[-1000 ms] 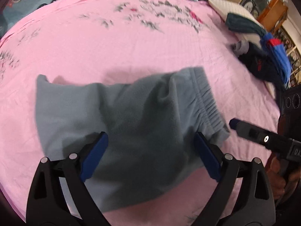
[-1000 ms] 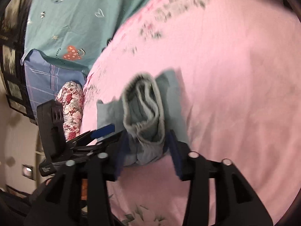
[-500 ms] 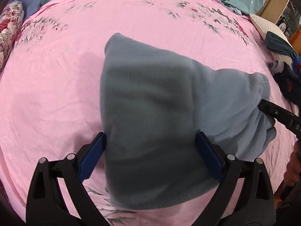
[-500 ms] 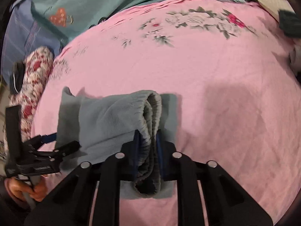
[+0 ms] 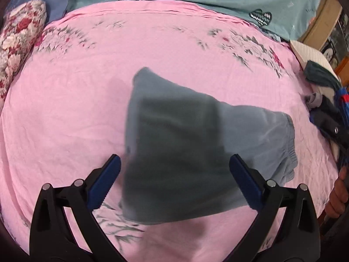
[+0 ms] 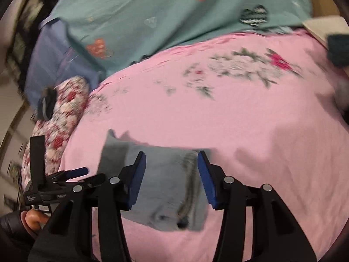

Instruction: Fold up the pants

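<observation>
Both claws spread, pinching nothing: left claw (image 5: 174, 183) widest, right claw (image 6: 171, 178) just reopened above folded pants (image 5: 196, 148); best smoothing waistband (image 6: 189, 185) flat beside pants' fold

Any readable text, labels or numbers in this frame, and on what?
None can be read.
Left gripper body: a small white label, too blurred to read.
Teal sheet: heart and cartoon prints, blurred marks, no legible words.
Grey pants, pink sheet: no text.
</observation>
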{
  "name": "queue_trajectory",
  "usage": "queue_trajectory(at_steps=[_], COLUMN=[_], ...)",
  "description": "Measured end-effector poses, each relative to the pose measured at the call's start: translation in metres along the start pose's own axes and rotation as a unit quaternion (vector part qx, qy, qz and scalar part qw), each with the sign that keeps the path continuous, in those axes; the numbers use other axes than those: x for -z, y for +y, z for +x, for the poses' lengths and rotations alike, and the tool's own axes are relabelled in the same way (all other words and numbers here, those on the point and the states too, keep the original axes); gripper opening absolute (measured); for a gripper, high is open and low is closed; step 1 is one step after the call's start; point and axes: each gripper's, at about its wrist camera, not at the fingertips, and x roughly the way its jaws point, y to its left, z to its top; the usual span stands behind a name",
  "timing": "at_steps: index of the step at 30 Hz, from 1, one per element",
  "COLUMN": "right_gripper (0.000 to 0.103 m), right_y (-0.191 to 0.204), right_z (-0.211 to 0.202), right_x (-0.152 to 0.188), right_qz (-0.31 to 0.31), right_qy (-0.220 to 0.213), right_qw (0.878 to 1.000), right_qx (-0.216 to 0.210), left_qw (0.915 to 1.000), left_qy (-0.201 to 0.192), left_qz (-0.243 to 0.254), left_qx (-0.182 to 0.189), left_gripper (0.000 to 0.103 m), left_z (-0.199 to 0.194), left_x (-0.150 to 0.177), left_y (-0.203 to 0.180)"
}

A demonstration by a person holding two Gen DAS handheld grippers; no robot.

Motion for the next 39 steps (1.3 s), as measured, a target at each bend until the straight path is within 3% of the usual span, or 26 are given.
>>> queue_trajectory(at_steps=[2, 3, 4, 7, 9, 11, 12, 19, 31, 37, 39], right_gripper=[0.050, 0.050, 0.049, 0.051, 0.059, 0.065, 0.072, 0.073, 0.073, 0.073, 0.079], right_y=[-0.005, -0.012, -0.019, -0.019, -0.022, -0.032, -0.037, -0.058, -0.051, -0.051, -0.049], right_z=[0.028, 0.048, 0.058, 0.041, 0.019, 0.009, 0.011, 0.039, 0.065, 0.075, 0.076], right_x=[0.003, 0.008, 0.013, 0.005, -0.004, -0.010, -0.011, -0.008, -0.004, -0.005, -0.005], right_qz=[-0.009, -0.011, -0.017, -0.026, -0.020, -0.006, 0.002, 0.061, 0.076, 0.087, 0.080], right_qy=[0.051, 0.084, 0.092, 0.091, 0.058, 0.043, 0.047, 0.090, 0.127, 0.135, 0.127], right_qw=[0.999, 0.996, 0.995, 0.996, 0.998, 0.999, 0.999, 0.994, 0.987, 0.986, 0.987], right_qx=[-0.010, 0.019, 0.020, -0.006, -0.022, -0.011, -0.007, 0.021, 0.067, 0.055, 0.050], left_qw=[0.9995, 0.9987, 0.9979, 0.9971, 0.9978, 0.9977, 0.9974, 0.9957, 0.9972, 0.9941, 0.9932], left_qy=[0.021, 0.037, 0.042, 0.043, 0.036, 0.021, 0.019, 0.040, 0.074, 0.093, 0.091], left_qz=[0.010, 0.013, 0.016, 0.008, 0.000, -0.007, -0.013, -0.013, -0.008, -0.021, -0.020], left_qx=[-0.020, -0.033, -0.046, -0.062, -0.055, -0.064, -0.068, -0.083, -0.004, 0.053, 0.069], left_gripper=[0.101, 0.101, 0.101, 0.101, 0.101, 0.101, 0.101, 0.101, 0.101, 0.101, 0.101], left_z=[0.016, 0.025, 0.034, 0.025, 0.010, -0.001, -0.004, 0.024, 0.064, 0.071, 0.069], left_x=[0.008, 0.014, 0.020, 0.018, 0.011, 0.000, -0.008, -0.051, -0.077, -0.078, -0.078], left_y=[-0.011, -0.014, -0.017, -0.020, -0.016, -0.006, 0.001, 0.038, 0.057, 0.070, 0.072])
